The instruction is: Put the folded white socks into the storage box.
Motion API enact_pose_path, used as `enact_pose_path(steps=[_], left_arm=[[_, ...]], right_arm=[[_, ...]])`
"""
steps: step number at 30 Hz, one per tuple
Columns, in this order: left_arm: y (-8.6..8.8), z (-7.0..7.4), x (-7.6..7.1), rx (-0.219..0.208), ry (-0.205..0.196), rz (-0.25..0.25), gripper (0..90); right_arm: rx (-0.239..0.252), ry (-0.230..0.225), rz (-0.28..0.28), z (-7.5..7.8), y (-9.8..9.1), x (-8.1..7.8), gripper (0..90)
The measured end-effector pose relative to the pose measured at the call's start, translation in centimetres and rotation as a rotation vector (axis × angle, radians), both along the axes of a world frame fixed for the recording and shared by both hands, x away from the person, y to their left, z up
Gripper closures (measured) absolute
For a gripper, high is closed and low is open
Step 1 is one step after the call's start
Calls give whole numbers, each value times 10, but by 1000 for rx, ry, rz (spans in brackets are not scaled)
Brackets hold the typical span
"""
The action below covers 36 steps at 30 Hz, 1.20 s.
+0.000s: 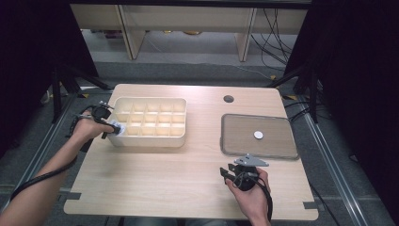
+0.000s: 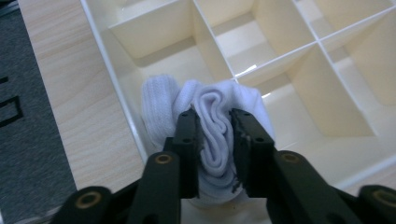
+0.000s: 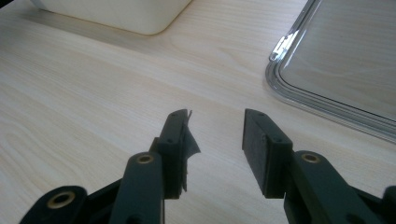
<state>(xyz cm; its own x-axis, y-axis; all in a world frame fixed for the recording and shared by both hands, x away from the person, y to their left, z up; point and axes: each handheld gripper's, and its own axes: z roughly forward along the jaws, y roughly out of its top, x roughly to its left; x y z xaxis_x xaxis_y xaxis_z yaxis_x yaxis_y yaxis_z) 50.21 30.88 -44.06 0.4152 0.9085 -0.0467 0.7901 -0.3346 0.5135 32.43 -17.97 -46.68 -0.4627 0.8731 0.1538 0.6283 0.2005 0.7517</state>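
A rolled white sock lies in the near-left corner compartment of a cream divided box. My left gripper reaches into that compartment from the box's left end, and a fold of the sock fills the gap between its pads. In the high view the left gripper sits at the box's front-left corner, with the sock just visible. My right gripper hovers low over bare table near the front edge. Its jaws stand open in the right gripper view, with nothing between them.
A clear shallow tray rests at the right of the table with a small white disc on it; its rim lies just beyond my right gripper. The box's other compartments look empty. A cable hole sits at the table's back.
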Motion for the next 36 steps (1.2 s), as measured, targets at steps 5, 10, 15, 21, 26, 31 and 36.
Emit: enact_pose_path(steps=[5,10,15,21,26,31,36], left_arm=[[4,14,-11,-71,-121,28,519],[4,25,-25,-118,-218,31,426],[4,30,-42,-161,-307,44,390],[0,31,-64,-221,-406,54,364],[-1,29,-85,-265,-463,43,354],[1,21,-105,-263,-513,64,342],[5,6,-126,-304,-566,91,331]], right_arm=[[23,26,-36,4,-1,0,596],[9,-8,-13,3,-6,4,586],[5,-19,-22,3,-9,4,578],[28,-4,-42,4,-10,3,573],[4,-28,-40,5,-18,4,568],[14,-39,-53,4,-23,4,562],[-9,-37,-70,3,-31,2,552]])
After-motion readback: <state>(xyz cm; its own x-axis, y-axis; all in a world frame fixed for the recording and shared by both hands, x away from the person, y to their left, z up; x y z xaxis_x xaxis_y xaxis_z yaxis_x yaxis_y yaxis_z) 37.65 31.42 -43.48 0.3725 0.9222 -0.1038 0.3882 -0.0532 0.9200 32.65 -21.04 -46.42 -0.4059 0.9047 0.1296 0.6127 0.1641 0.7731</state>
